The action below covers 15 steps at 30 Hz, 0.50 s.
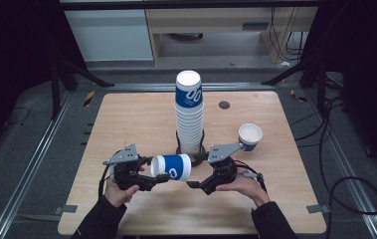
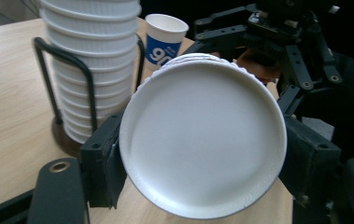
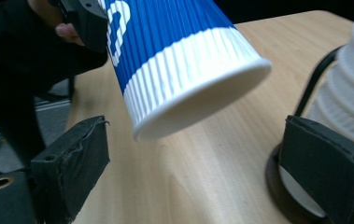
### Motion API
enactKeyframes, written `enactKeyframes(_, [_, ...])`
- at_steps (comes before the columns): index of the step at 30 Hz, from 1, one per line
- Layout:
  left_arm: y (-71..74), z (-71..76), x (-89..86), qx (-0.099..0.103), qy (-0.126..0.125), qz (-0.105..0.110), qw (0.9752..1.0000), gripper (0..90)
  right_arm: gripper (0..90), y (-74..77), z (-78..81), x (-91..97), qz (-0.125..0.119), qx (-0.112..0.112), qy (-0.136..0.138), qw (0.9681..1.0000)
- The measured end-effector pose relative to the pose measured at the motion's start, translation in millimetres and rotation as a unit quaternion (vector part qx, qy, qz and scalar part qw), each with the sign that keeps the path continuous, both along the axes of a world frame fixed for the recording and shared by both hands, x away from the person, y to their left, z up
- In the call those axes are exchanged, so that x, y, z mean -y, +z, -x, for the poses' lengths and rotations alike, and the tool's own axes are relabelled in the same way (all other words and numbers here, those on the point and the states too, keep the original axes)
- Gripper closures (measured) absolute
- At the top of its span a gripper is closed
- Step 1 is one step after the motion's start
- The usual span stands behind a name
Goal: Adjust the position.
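A: Quick pass. Where's the cup?

B: Blue-and-white paper cup (image 1: 172,166) is off the desk (image 1: 126,124), lying sideways between the two hands. Long axis runs roughly level, left to right in the high view. Closed bottom faces the left hand-held gripper (image 1: 151,177), open rim faces the right hand-held gripper (image 1: 194,183).

A: Who has it?

B: Left one. In the left gripper view its pads sit on either side of the cup (image 2: 202,135), pressing the wall near the bottom end. Clamped on it.

A: Right one?

B: Jaws stand wide, nothing between the pads. In the right gripper view the cup's rim (image 3: 202,112) hangs just above and ahead of the gap, not touching either pad.

A: So the key relation?

B: Cup mouth points at the right hand-held gripper, which is the nearer free one. Looks like a handover or re-grip at the rim end, my guess.

A: Anything else close?

B: Tall cup stack (image 1: 189,114) in its wire holder just behind, loose cup (image 1: 250,136) upright farther right. Stack is near the right jaws, could get bumped.
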<state>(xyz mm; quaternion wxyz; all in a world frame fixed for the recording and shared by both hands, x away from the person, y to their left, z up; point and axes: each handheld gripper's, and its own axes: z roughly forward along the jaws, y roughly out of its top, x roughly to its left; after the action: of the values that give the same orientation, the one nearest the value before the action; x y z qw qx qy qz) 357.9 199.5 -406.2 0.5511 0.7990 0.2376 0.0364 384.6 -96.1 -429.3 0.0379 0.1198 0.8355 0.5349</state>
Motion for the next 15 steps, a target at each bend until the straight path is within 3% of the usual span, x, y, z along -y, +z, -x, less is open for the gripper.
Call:
enactKeyframes(10, [-0.1,5.0,10.0,-0.008,-0.035,0.006,0.9993,26.3,7.2,-5.8,4.5,-10.3,0.005,-0.015,0.04,0.9991])
enactKeyframes(15, [-2.0,6.9,15.2,-0.011,-0.049,0.005,0.9987,26.3,7.4,-6.8,5.2,-11.9,0.003,-0.017,0.046,0.9988])
